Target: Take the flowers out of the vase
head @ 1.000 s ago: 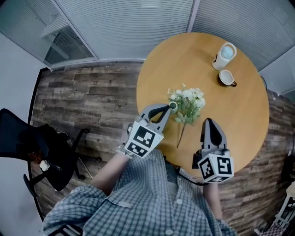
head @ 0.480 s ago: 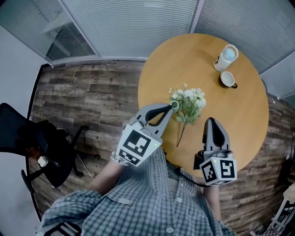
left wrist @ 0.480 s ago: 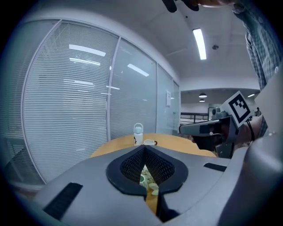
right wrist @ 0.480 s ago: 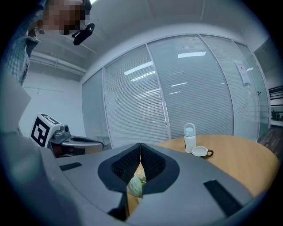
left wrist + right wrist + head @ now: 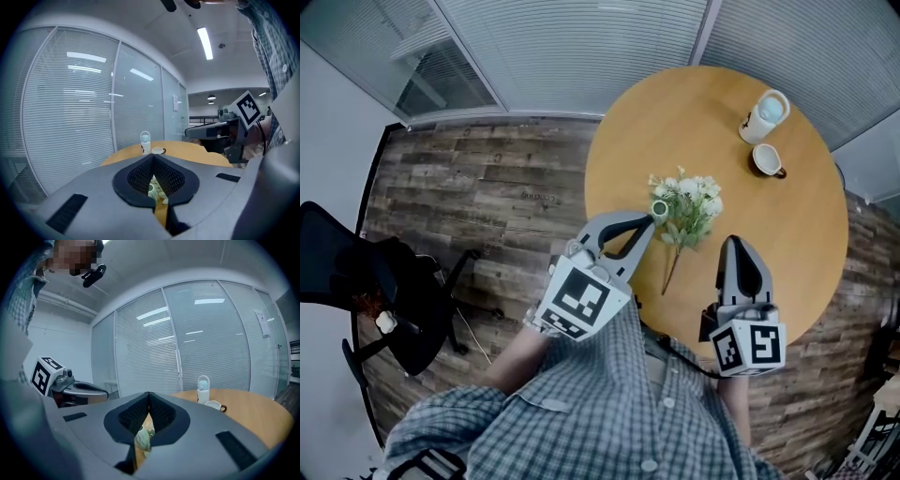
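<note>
A bunch of white and pale green flowers (image 5: 689,199) lies on the round wooden table (image 5: 787,225), its stem (image 5: 669,272) pointing toward me. A small round vase mouth (image 5: 659,207) shows at the bunch's left edge. My left gripper (image 5: 645,220) hovers with its tips right beside that vase, jaws shut and empty. The right gripper (image 5: 735,246) hangs above the table's near edge, right of the stem, shut on nothing. In the left gripper view the flowers (image 5: 154,190) peek through below the shut left gripper (image 5: 153,157). The right gripper view shows the flowers (image 5: 143,437) under the shut right gripper (image 5: 149,393).
A white bottle (image 5: 765,115) and a cup (image 5: 765,159) stand at the table's far right. A black office chair (image 5: 384,291) stands on the wood floor at the left. Glass walls with blinds (image 5: 581,56) run behind the table.
My left gripper has risen toward the head camera and looks larger. The right gripper has hardly shifted. The flowers stay lying on the table.
</note>
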